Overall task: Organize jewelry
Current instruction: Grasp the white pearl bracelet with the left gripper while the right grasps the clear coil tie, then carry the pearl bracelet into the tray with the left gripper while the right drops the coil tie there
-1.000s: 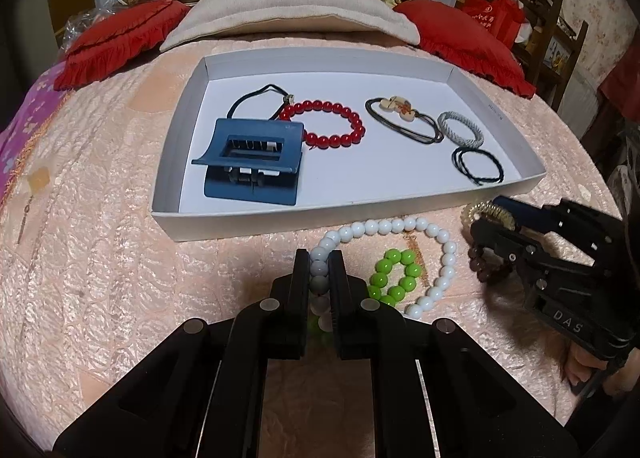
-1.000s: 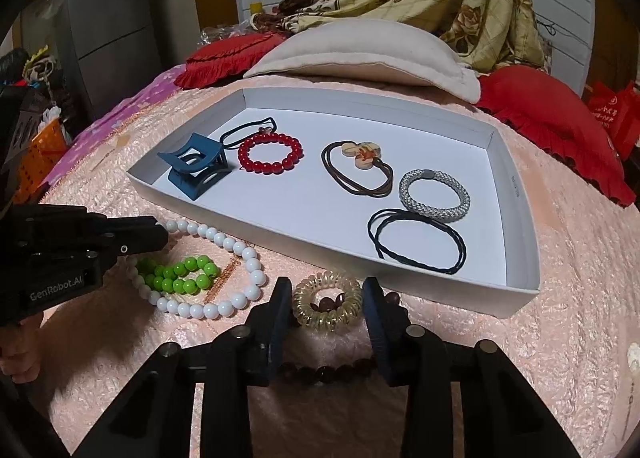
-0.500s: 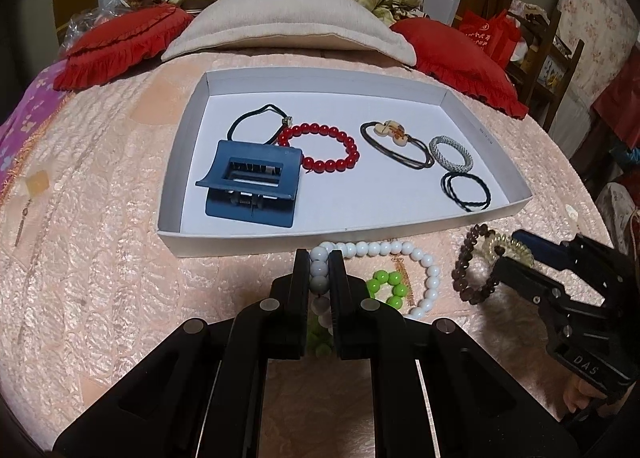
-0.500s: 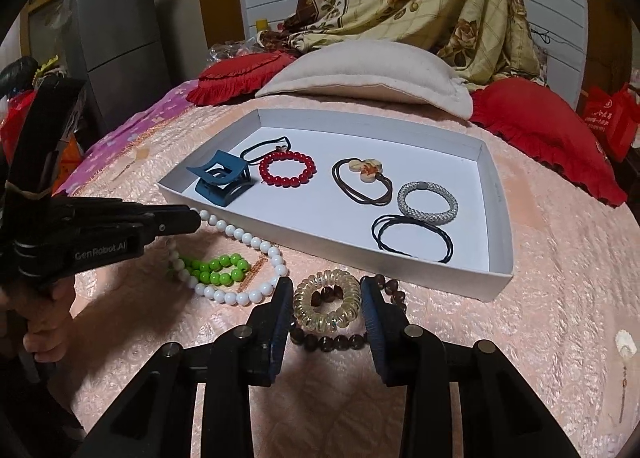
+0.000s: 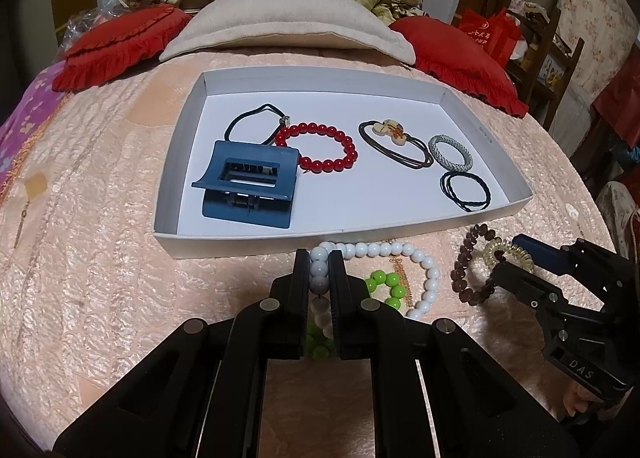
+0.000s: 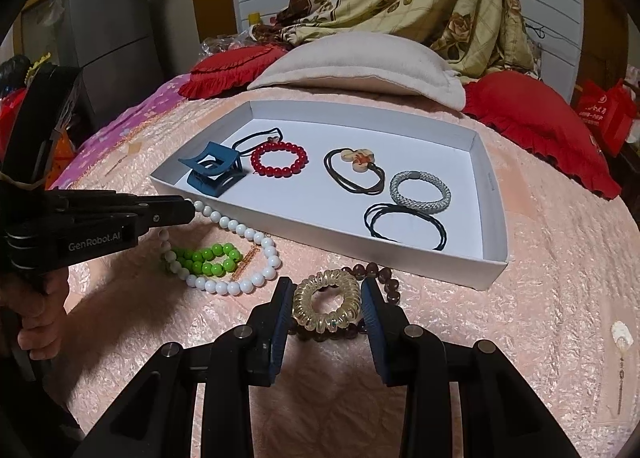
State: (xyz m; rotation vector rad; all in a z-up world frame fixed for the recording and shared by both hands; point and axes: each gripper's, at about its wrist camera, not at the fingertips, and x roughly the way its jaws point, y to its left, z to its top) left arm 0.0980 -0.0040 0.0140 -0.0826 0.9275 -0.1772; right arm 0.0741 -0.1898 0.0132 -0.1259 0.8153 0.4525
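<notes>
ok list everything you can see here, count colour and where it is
tray: 1, white, on the bed
hair claw: 1, blue, tray's left
bead bracelet: 1, red, in tray
hair ties: 4, black, brown, silver, in tray
bead necklace: 1, white, on bedspread before tray
green bracelet: 1, inside necklace loop
dark bead bracelet: 1, brown, right of necklace
coil tie: 1, clear amber
cushions: 2 red, 1 beige pillow between
left gripper: fingers shut on necklace
right gripper: fingers clamp coil tie
</notes>
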